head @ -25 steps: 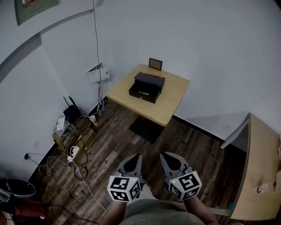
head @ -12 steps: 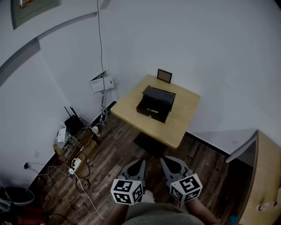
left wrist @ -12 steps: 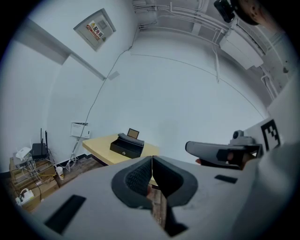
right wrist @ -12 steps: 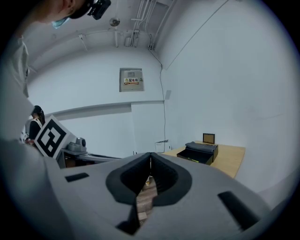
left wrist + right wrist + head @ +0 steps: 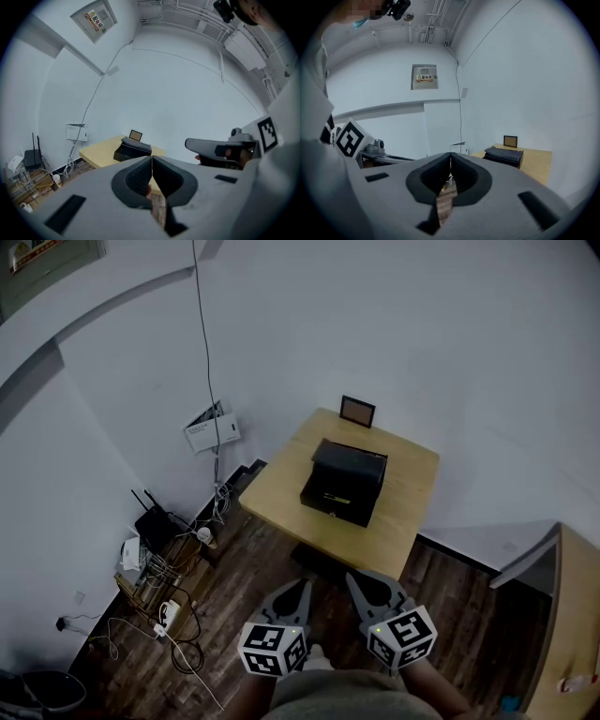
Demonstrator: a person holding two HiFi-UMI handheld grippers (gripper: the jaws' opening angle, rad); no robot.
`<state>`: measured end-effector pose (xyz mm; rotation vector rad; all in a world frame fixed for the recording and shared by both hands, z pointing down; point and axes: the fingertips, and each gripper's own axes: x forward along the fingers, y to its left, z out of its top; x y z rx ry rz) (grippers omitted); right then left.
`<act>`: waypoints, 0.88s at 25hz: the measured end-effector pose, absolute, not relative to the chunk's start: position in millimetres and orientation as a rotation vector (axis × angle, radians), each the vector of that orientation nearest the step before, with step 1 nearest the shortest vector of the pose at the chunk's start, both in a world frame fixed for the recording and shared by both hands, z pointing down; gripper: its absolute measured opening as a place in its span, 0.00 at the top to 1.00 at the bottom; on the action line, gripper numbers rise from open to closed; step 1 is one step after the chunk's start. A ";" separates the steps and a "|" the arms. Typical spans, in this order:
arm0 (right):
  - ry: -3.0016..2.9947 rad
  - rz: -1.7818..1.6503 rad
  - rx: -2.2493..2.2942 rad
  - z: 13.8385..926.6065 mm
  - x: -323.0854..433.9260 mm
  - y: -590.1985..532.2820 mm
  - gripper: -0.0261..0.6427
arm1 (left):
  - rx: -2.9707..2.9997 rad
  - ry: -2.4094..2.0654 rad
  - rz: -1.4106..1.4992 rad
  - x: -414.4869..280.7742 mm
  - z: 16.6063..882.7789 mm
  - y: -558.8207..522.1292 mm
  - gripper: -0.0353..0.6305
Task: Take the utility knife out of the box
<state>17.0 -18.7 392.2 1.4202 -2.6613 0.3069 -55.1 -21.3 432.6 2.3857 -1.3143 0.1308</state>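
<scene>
Left hand-held gripper (image 5: pixel 298 585) and right hand-held gripper (image 5: pixel 354 579), jaws together, before box (image 5: pixel 343 484).

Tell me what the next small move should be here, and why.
Probably step closer to the table: the black box on it lies well ahead of the left gripper and the right gripper, which are both shut, empty and held by the person's body over the floor.

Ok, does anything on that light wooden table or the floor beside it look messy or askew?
The black box on the light wooden table has its lid shifted back, leaving the front open. On the floor to its left, loose cables lie tangled beside a black router.
</scene>
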 end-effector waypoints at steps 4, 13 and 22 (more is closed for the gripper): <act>-2.655 0.296 1.427 392.4 4.8 -46.3 0.96 | 2.363 -1.310 0.119 -69.9 437.3 -51.4 0.94; -2.605 0.256 1.466 390.5 10.4 -90.2 0.96 | 2.359 -1.269 0.119 -70.3 440.4 -92.3 0.94; -2.574 0.246 1.496 397.1 43.5 -146.2 0.96 | 2.327 -1.287 0.129 -57.6 455.5 -140.7 0.94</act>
